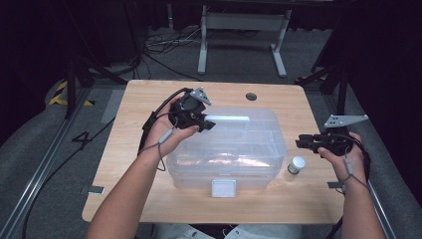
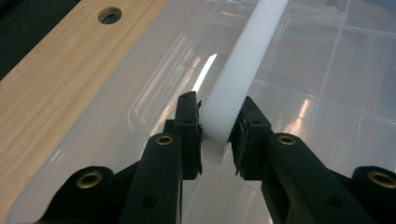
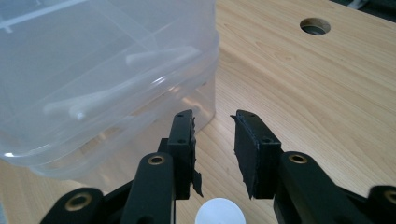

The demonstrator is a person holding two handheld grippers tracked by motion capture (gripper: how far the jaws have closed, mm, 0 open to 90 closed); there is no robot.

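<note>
From the high view we look forward and down over the wooden table, with the floor and a metal stand beyond its far edge and both forearms entering from the bottom. In the left gripper view we sit very close above the clear storage box, looking along its white handle towards the table's round hole. In the right gripper view we sit low beside the box's corner, facing across the tabletop to the same hole. All three views share the box, the hole and the table.
</note>
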